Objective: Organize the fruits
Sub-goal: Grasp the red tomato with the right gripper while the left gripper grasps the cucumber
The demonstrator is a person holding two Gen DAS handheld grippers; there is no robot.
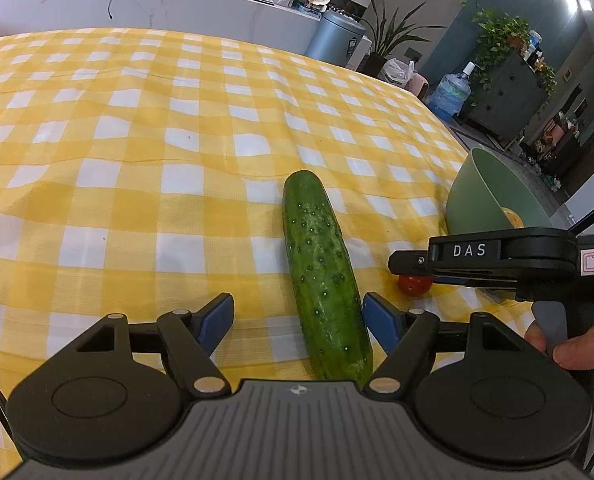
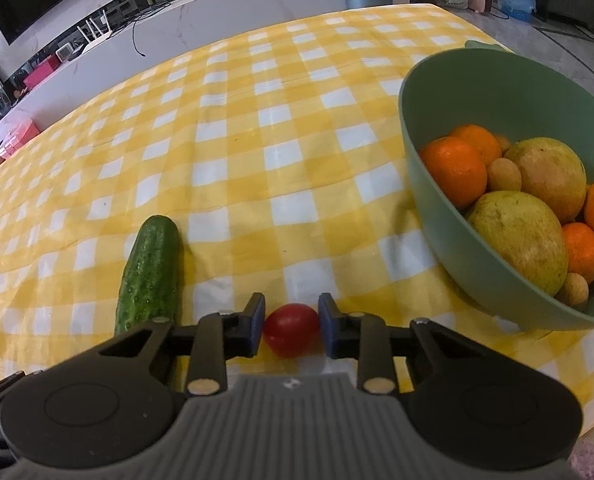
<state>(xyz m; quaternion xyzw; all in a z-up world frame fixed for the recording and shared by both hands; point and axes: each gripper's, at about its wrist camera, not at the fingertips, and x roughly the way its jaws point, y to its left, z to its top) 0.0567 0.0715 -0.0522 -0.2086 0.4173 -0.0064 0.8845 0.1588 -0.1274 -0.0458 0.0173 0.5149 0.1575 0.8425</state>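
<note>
A small red tomato (image 2: 291,329) rests on the yellow checked cloth, and my right gripper (image 2: 291,328) is shut on it, a blue pad touching each side. In the left wrist view the tomato (image 1: 415,285) peeks out under that gripper's black fingers. A long green cucumber (image 1: 325,280) lies lengthwise on the cloth between the fingers of my left gripper (image 1: 299,320), which stands open; the cucumber is close against the right pad (image 1: 381,324) and far from the left one. The cucumber (image 2: 149,280) also lies left of the tomato.
A green bowl (image 2: 457,240) stands to the right of the tomato, holding oranges, two large yellow-green fruits and small brown ones. A person's hand (image 1: 577,348) grips the right tool's handle. The table's right edge runs just behind the bowl.
</note>
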